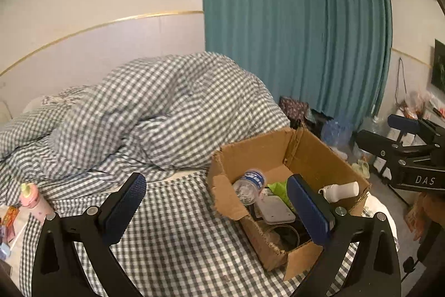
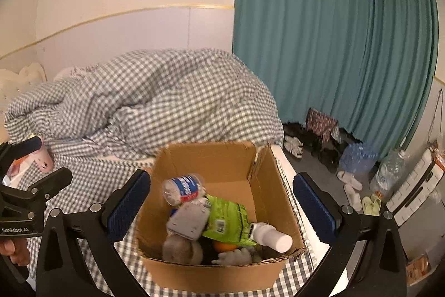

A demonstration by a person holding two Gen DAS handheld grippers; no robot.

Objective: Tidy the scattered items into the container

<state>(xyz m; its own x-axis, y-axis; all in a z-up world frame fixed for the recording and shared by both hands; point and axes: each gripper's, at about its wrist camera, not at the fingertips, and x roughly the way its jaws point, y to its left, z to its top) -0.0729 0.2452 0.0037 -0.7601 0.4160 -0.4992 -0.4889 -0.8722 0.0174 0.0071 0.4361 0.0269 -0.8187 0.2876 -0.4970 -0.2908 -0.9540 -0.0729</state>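
Hovering over the bed (image 2: 178,277), both tools hang empty: the right tool (image 2: 222,209) is spread to its widest around nothing, and the left tool (image 1: 217,209) is spread too. The cardboard box (image 2: 230,160) sits on the checked sheet at the bed's edge, at 6 o'clock in the right wrist view, holding a blue-labelled bottle (image 2: 182,188), a green packet (image 2: 226,216), a white bottle (image 2: 271,237) and more. One pink bottle (image 1: 34,202) lies outside it, at 9 o'clock in the left wrist view, near the rumpled duvet (image 1: 155,107). My worry: the box rests close to the mattress edge, so a nudge while dropping that bottle in could tip it floorward. The soft bedding may also let the bottle roll during a grasp.
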